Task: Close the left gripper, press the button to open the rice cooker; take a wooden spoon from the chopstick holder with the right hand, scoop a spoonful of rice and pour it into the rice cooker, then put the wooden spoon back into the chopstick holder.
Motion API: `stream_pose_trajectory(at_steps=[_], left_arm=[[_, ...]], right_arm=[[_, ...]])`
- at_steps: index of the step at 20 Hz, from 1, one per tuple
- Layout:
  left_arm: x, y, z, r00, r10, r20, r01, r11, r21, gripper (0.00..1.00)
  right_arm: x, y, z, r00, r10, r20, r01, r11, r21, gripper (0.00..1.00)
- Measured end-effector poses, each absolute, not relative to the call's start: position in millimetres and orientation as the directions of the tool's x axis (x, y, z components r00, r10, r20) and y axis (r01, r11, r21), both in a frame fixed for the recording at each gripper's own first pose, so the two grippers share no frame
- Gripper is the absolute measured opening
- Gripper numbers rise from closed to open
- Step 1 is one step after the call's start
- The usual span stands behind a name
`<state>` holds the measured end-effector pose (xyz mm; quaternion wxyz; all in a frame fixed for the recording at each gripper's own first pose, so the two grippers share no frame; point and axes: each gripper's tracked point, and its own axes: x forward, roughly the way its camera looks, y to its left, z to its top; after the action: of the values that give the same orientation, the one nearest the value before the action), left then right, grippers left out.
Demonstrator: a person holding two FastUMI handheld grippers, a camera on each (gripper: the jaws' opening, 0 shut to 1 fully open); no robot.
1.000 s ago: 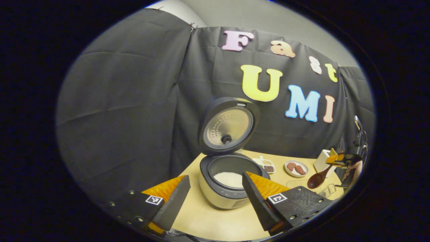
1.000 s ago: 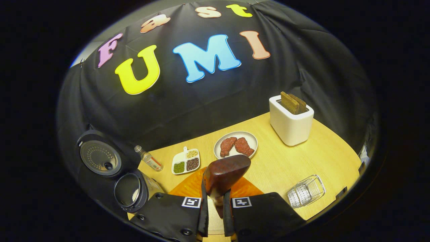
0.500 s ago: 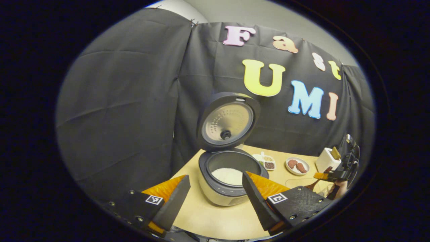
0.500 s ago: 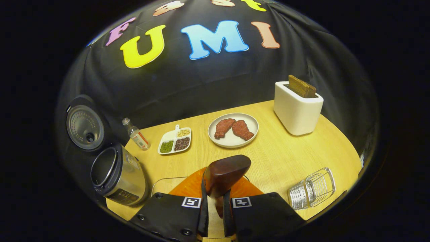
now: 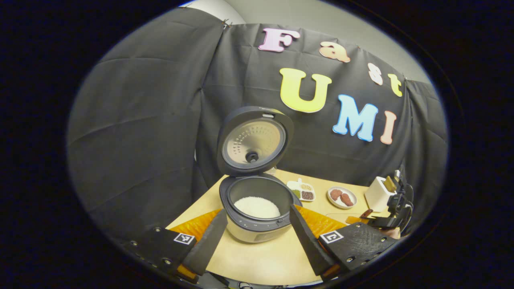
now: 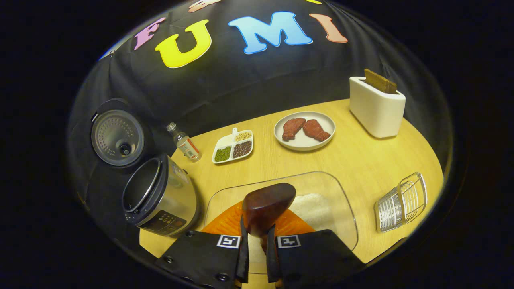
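A: Right tongs [image 6: 257,257] pinch the spoon [image 6: 267,204], bowl hanging just ahead of the tips, over the near edge of the dish [image 6: 341,200]. Scoop step, I'd say.

B: Rice [image 6: 315,208] sits just beyond, to the right. Dip next. Left tongs [image 5: 257,237]?

A: Spread wide, empty, straddling the open cooker [image 5: 257,208] just ahead.

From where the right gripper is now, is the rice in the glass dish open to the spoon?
Probably yes: the spoon hangs just over the open glass dish, and the rice lies uncovered.
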<state>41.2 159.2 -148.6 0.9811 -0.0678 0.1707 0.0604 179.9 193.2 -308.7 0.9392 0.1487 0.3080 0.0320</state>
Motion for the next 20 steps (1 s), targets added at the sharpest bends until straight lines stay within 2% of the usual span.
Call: stream_pose_trajectory(at_steps=[1, 2, 3, 4, 5, 7, 8, 9, 11, 12, 14, 15, 20], left_arm=[[40.8, 157.5, -146.4, 0.936, 0.091, -0.340, -0.134, 0.985, -0.104, 0.98], [38.3, 156.8, -146.5, 0.937, 0.089, -0.338, -0.129, 0.987, -0.098, 0.98], [35.8, 154.9, -146.6, 0.937, 0.087, -0.338, -0.127, 0.987, -0.096, 0.97], [34.0, 153.4, -145.3, 0.939, 0.083, -0.335, -0.122, 0.988, -0.098, 0.98], [31.7, 152.3, -144.6, 0.940, 0.081, -0.332, -0.119, 0.988, -0.096, 0.98], [28.3, 152.3, -145.1, 0.941, 0.075, -0.331, -0.113, 0.989, -0.098, 0.98], [24.6, 149.4, -145.5, 0.941, 0.064, -0.333, -0.104, 0.989, -0.104, 0.97], [22.5, 148.6, -144.4, 0.942, 0.056, -0.331, -0.096, 0.990, -0.106, 0.98], [21.2, 148.5, -145.6, 0.943, 0.052, -0.329, -0.088, 0.991, -0.096, 0.98], [19.1, 148.2, -145.2, 0.944, 0.049, -0.326, -0.084, 0.992, -0.092, 0.98], [18.2, 147.6, -143.2, 0.947, 0.042, -0.318, -0.074, 0.993, -0.091, 0.98], [18.0, 146.3, -139.4, 0.952, 0.034, -0.304, -0.065, 0.994, -0.093, 0.98], [18.1, 143.2, -130.6, 0.966, -0.002, -0.259, -0.019, 0.997, -0.079, 0.97]], right_arm=[[178.6, 196.2, -308.4, 0.800, 0.160, -0.578, 0.045, 0.945, 0.324, 0.19], [178.5, 199.1, -308.3, 0.792, 0.171, -0.586, 0.063, 0.932, 0.357, 0.17], [177.7, 201.9, -310.4, 0.782, 0.178, -0.597, 0.086, 0.918, 0.386, 0.20], [178.8, 201.7, -311.1, 0.771, 0.184, -0.609, 0.109, 0.905, 0.411, 0.16], [179.5, 203.4, -311.4, 0.760, 0.196, -0.619, 0.129, 0.889, 0.440, 0.19], [179.4, 208.8, -308.8, 0.742, 0.231, -0.629, 0.153, 0.856, 0.494, 0.17], [179.0, 210.9, -305.4, 0.739, 0.244, -0.627, 0.157, 0.844, 0.513, 0.19], [178.6, 211.8, -302.6, 0.740, 0.251, -0.624, 0.160, 0.835, 0.526, 0.16], [177.0, 210.7, -299.8, 0.739, 0.254, -0.624, 0.171, 0.825, 0.539, 0.19], [176.4, 208.6, -298.4, 0.740, 0.254, -0.623, 0.181, 0.817, 0.547, 0.16], [173.9, 202.1, -294.7, 0.742, 0.251, -0.622, 0.206, 0.797, 0.567, 0.16], [172.5, 199.9, -293.2, 0.745, 0.250, -0.618, 0.217, 0.786, 0.579, 0.19], [162.0, 176.6, -290.1, 0.757, 0.231, -0.612, 0.295, 0.714, 0.634, 0.20]])
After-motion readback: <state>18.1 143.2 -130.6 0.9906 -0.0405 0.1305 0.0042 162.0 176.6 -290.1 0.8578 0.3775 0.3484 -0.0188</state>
